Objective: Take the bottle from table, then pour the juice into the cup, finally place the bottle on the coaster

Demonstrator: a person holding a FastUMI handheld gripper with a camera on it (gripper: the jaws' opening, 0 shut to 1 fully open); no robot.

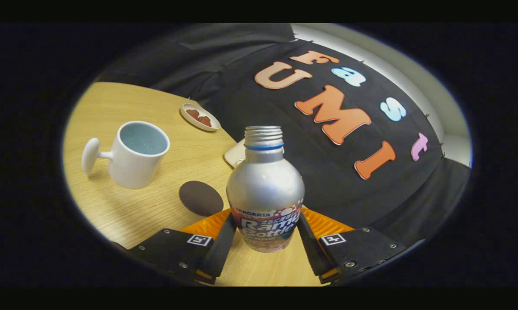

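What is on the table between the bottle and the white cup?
In the gripper view, the dark round coaster lies on the wooden table between the bottle, which stands between the gripper fingers, and the white cup.

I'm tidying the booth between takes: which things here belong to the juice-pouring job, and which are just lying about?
Part of the job:
- bottle, uncapped, standing between the gripper fingers, which press its sides
- white cup, beyond the fingers
- dark round coaster, between cup and bottle

Just lying about:
- small dish with reddish-brown pieces, past the cup
- pale object partly hidden behind the bottle
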